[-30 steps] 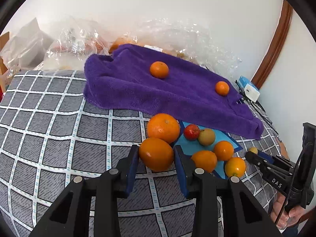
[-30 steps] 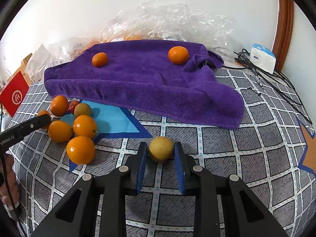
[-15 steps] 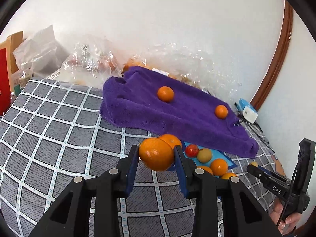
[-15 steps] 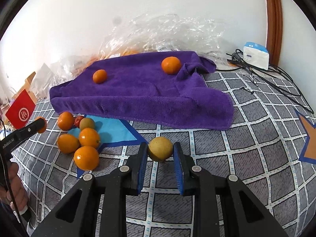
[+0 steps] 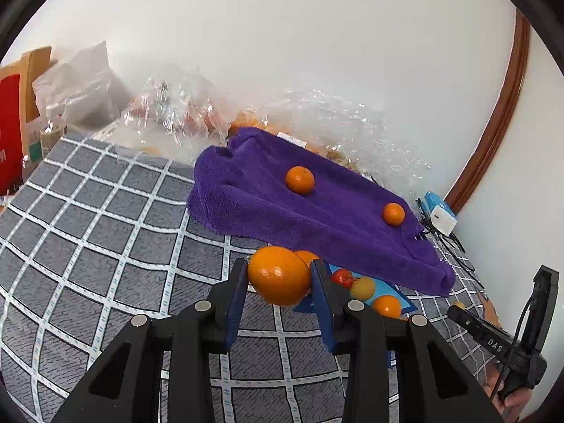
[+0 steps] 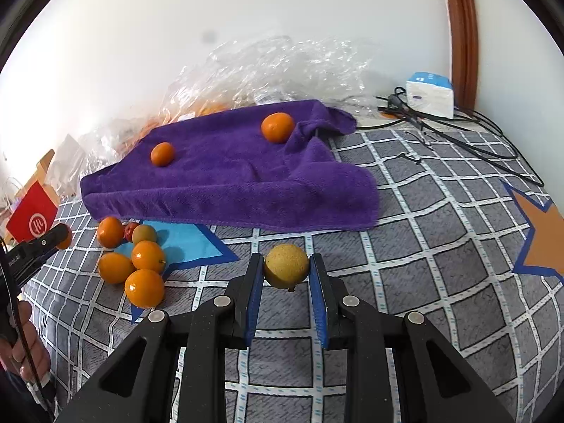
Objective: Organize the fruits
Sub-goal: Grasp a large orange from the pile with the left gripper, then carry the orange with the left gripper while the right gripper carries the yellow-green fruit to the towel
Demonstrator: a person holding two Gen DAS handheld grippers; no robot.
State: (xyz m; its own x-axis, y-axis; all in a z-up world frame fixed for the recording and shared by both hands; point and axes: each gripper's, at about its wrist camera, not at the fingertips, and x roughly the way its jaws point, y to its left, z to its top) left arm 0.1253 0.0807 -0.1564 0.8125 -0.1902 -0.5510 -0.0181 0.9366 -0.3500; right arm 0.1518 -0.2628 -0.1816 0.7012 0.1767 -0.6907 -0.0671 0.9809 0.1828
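Gripping an orange (image 5: pixel 278 275), left tool (image 5: pixel 278 283) lifted.

Plain white wall (image 5: pixel 317 53), brown wooden door frame (image 6: pixel 460 35), perhaps daylight from the left

Bright, even daylight, soft shadows under fruit, sharp focus — fisheye bending, black vignette at corners

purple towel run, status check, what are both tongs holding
Left tongs shut on a big round orange. Right tongs shut on a yellow round fruit. Purple towel carries two small oranges; nothing in the way.
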